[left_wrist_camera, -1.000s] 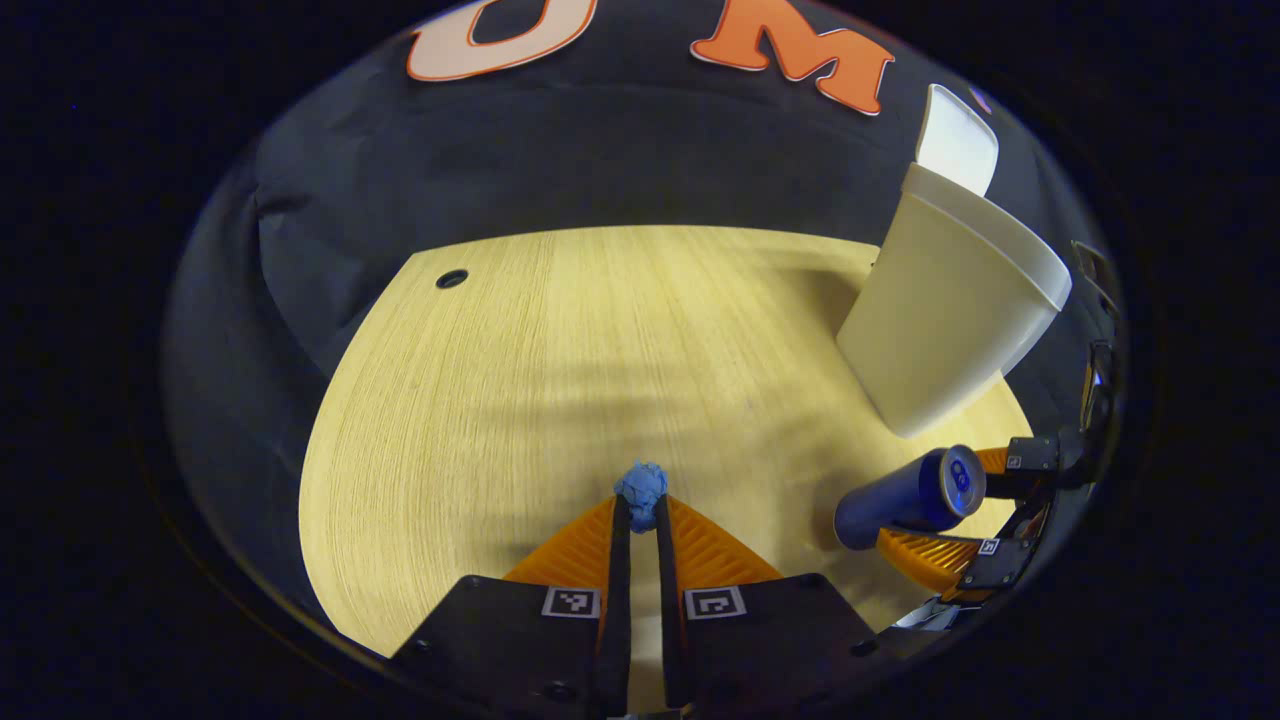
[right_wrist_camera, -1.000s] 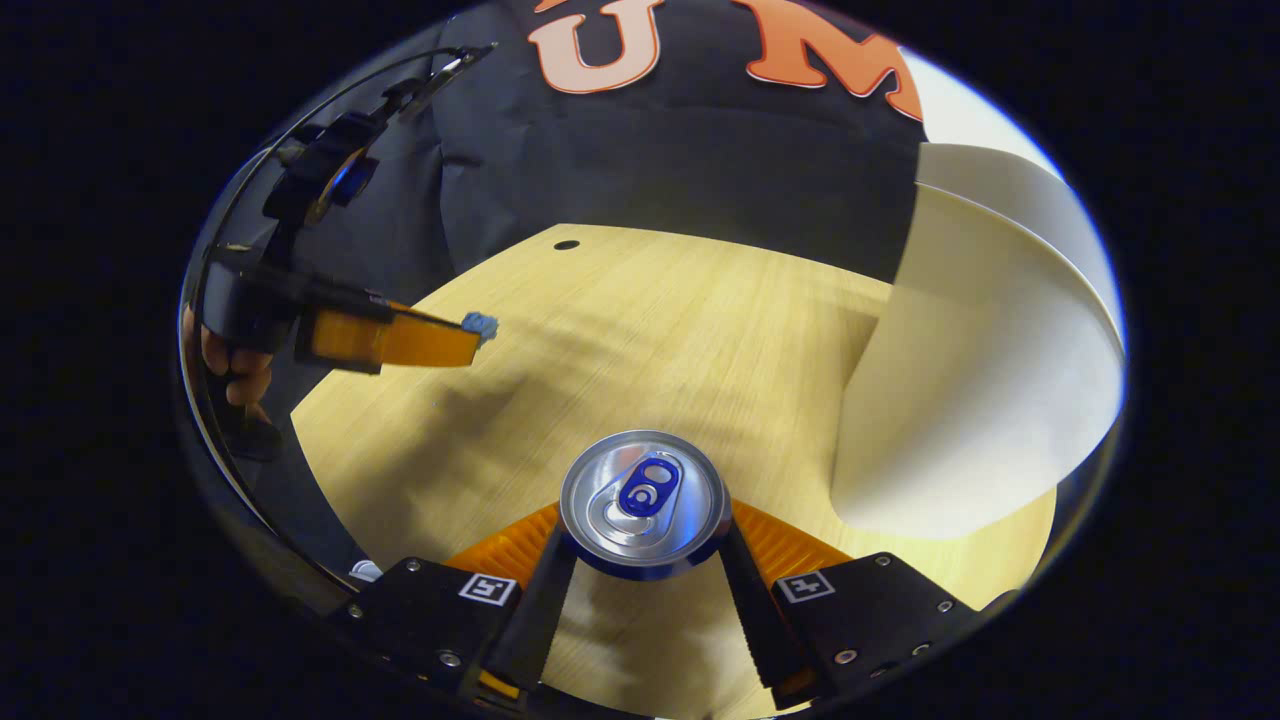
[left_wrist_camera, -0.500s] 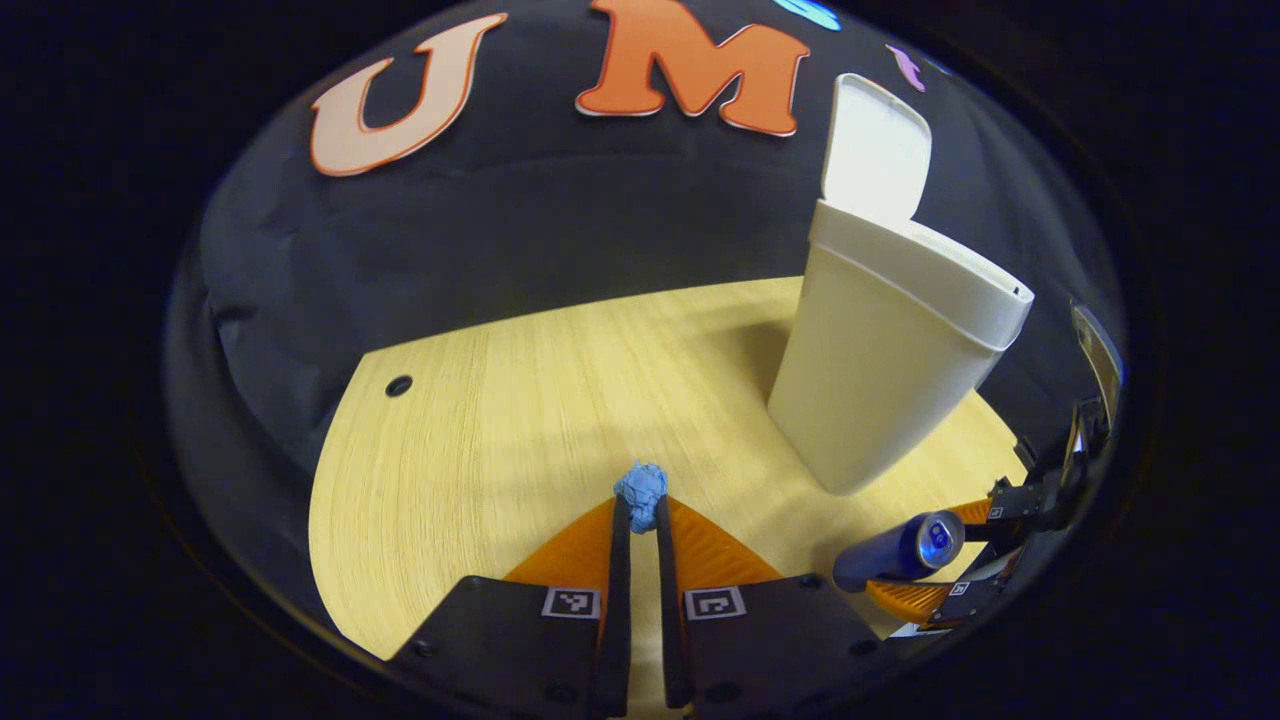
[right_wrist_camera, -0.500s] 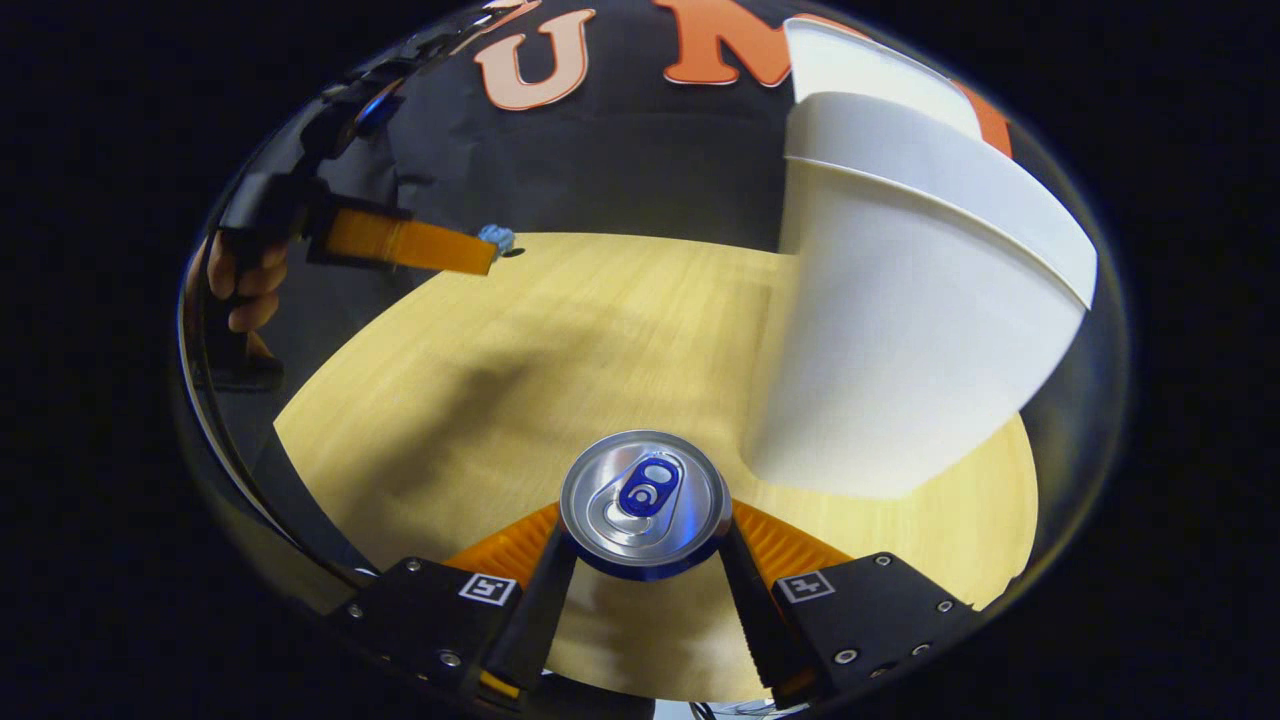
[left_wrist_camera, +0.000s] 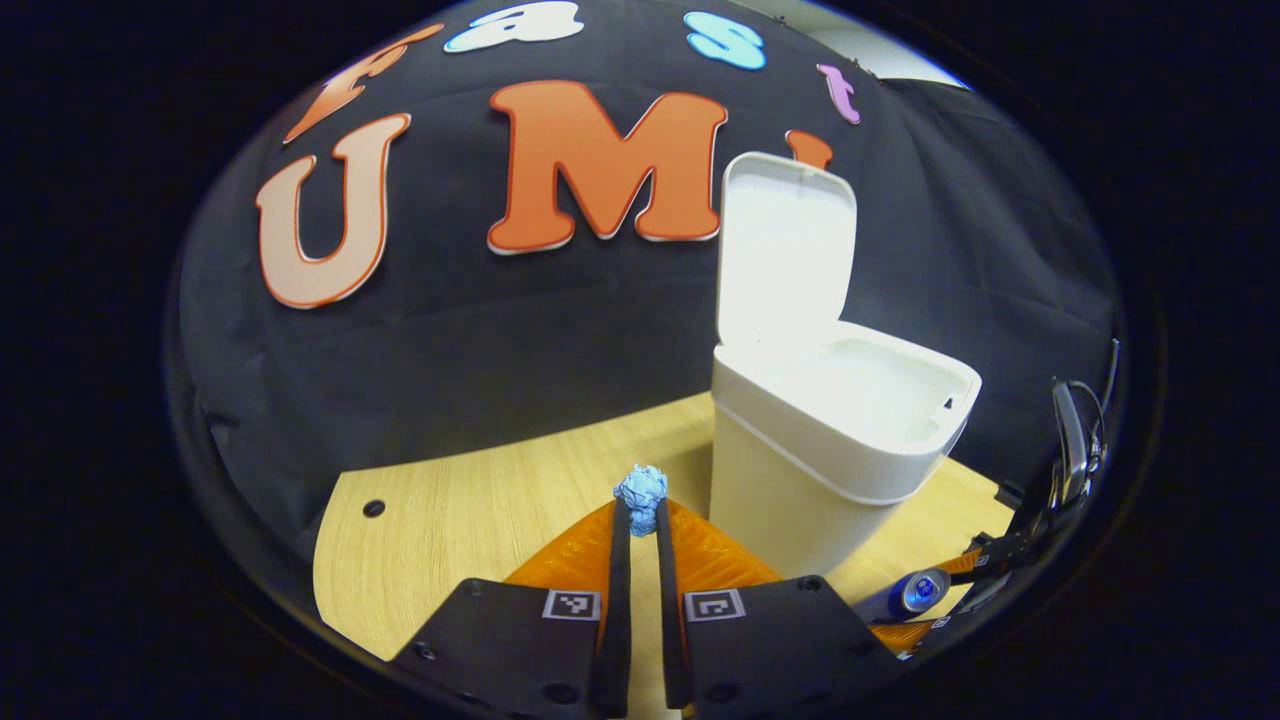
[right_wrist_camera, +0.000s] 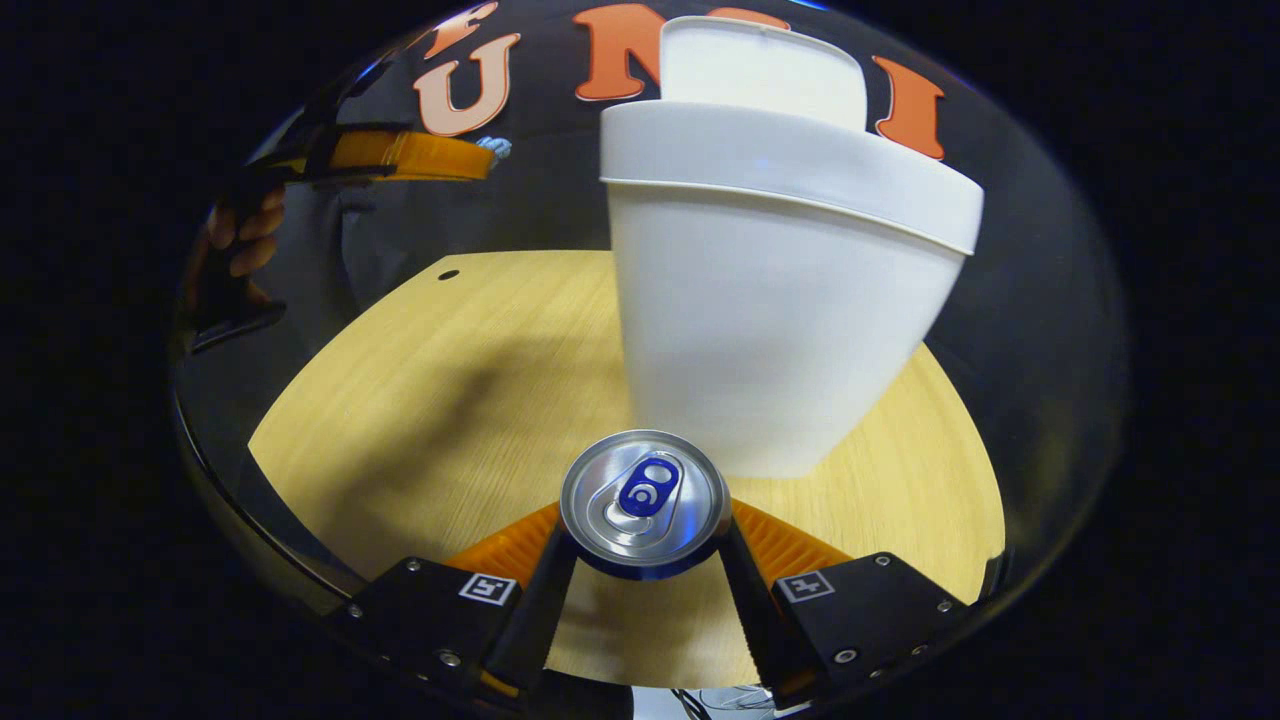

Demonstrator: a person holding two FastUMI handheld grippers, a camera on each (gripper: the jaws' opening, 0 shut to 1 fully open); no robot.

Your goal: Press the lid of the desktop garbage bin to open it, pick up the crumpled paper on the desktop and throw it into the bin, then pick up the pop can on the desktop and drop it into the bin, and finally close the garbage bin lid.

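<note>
The left gripper (left_wrist_camera: 640,500), clamping the crumpled paper (left_wrist_camera: 641,487), has climbed from low over the desktop (left_wrist_camera: 470,510) to a height level with the bin's rim (left_wrist_camera: 850,440), so the open bin (left_wrist_camera: 800,500) and its raised lid (left_wrist_camera: 785,250) now stand upright ahead in the left gripper view. In the right gripper view, the right gripper (right_wrist_camera: 645,545) with the pop can (right_wrist_camera: 645,500) has swung to face the bin (right_wrist_camera: 770,330) squarely, the bin shifting from the right edge to centre.

The bin (left_wrist_camera: 800,470) stood on the desk (left_wrist_camera: 470,510) with its lid (left_wrist_camera: 785,245) tipped up behind the mouth, which lay open from above and from the front. The lid walled off the bin's back. Left of the bin the desk lay bare. The left tongs (left_wrist_camera: 640,495) hung just left of the bin, the right tongs (right_wrist_camera: 645,500) before its front wall
</note>
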